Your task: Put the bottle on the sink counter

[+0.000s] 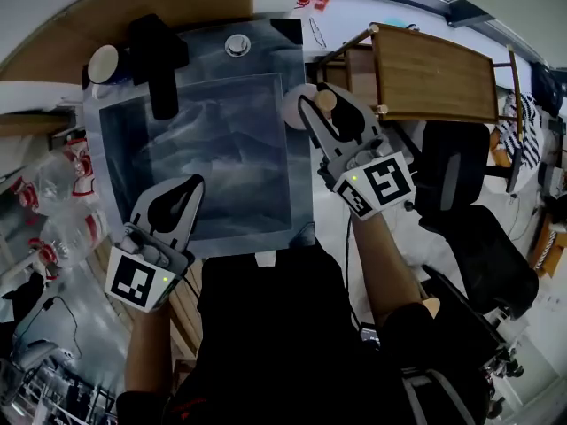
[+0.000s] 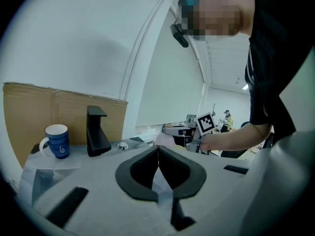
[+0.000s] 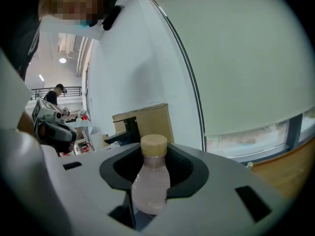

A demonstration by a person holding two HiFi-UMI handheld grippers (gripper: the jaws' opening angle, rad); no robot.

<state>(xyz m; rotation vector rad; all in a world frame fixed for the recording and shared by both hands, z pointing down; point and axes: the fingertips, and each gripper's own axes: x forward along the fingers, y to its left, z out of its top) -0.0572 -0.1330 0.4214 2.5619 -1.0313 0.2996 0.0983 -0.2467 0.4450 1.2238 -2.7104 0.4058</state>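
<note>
Found right hand-held gripper (image 3: 151,156) clamped on bottle (image 3: 150,183), cap (image 3: 154,144) standing above jaws. Found left hand-held gripper (image 2: 158,150) shut together, empty, well to its left. Noted sink (image 1: 213,149) left of right hand-held gripper, desk rim (image 1: 199,44) just ahead. Judged step: carrying bottle, set-down pending. Judged next move: lower base flat onto desk rim, clear of sink edge; open jaws only once seated.
</note>
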